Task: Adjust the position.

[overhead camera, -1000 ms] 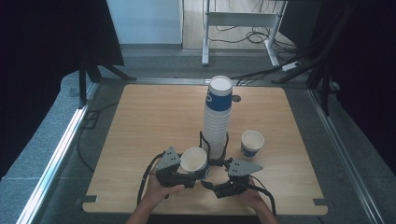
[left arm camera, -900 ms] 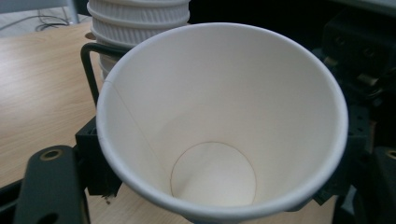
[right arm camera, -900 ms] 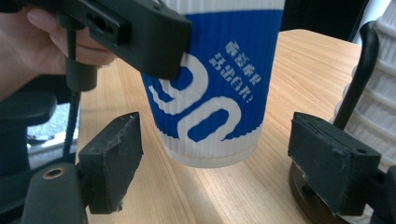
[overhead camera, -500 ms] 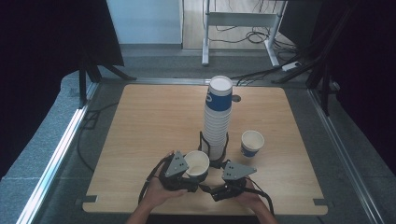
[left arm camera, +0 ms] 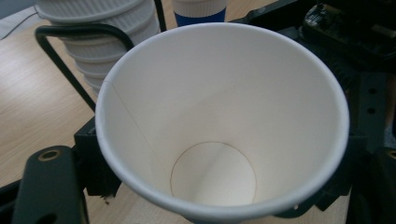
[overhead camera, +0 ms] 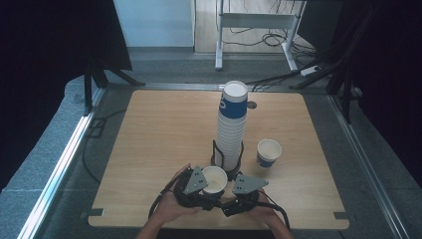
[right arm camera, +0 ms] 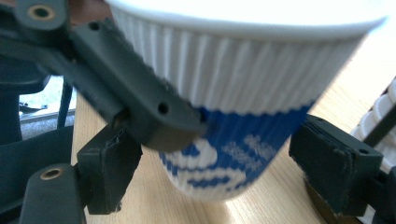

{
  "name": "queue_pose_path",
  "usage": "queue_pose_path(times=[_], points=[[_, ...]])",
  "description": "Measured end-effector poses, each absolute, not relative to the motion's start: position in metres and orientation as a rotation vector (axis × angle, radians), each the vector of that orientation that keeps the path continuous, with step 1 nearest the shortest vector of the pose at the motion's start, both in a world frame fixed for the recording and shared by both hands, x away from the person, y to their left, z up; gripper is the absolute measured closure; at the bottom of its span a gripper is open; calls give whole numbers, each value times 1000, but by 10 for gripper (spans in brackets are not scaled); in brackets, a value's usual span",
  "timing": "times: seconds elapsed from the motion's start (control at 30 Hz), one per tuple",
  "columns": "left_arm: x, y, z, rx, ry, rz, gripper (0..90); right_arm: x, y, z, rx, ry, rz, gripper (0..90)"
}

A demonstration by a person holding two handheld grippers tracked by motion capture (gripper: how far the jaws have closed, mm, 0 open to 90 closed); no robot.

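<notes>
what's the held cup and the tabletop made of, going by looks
The held cup looks like paper: matte white inside with a side seam and rolled rim, a ribbed white and blue outer wall in the right gripper view. The tabletop looks like light wood or wood-look laminate: pale grain lines, smooth low sheen; which one is unclear.

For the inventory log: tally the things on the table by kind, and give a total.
Single paper cups: 2, the held cup and the standing cup
Cup stacks: 1, the tall stack; its cup count cannot be told
Wire holders: 1, the black holder
Total: 4
</notes>
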State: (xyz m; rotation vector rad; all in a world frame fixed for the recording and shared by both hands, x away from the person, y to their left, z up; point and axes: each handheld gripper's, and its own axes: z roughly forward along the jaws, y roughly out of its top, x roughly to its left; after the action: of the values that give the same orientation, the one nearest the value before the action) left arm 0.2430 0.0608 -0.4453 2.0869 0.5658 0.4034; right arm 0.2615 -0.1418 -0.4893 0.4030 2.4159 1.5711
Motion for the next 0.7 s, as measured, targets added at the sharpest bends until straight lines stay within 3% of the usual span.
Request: queue_pose_path(times=[0.17,0.33,0.47,0.7], points=[[243,59,-446,2087,550,379,200,260,-137,-491,381,2407,1557,246],[243,58,-448,2067,563,380,185,259,-138,-491,374,2396,1531,258],[241,59,-445,2037,600,377,101,260,-139,-490,374,2396,1523,261],[235,74,-426,1914,618,375,91,264,-147,-488,439,2353,1560,262]])
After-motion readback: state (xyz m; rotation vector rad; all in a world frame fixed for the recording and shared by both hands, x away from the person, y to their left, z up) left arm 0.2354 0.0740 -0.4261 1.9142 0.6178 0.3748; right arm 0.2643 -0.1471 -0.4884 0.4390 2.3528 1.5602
